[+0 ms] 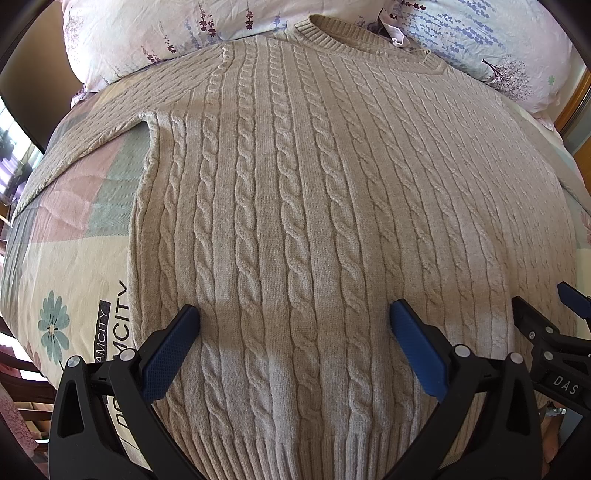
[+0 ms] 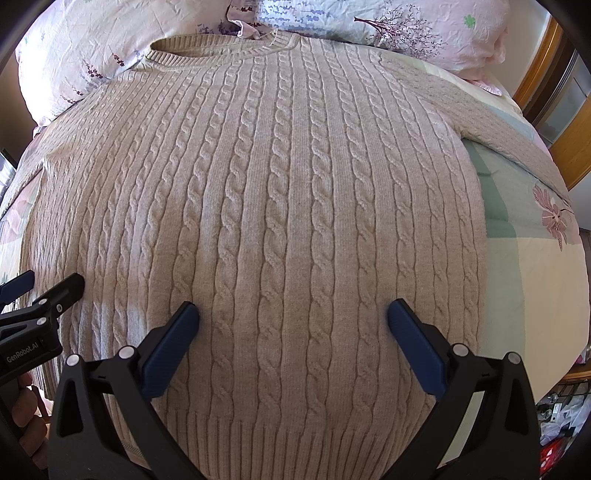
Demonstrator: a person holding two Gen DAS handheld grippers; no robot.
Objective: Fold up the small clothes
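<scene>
The quilt (image 1: 74,266) reads "AMCITY"; the left tool (image 2: 22,291) reads "GenRobot.AI".

The left gripper (image 1: 294,314) has its two blue fingers (image 1: 168,358) spread wide apart, holding nothing. The right gripper (image 2: 293,312) is spread wide too, and it holds nothing. The two grippers sit side by side, both pointing forward.

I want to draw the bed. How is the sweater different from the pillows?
The sweater is plain beige; the pillows are pale with purple flower and tree prints. The sweater is bumpy with twisted cable rows; the pillows look smooth and crinkled. The sweater lies spread flat; the pillows are puffy behind its collar. Both rest on the bed.
</scene>
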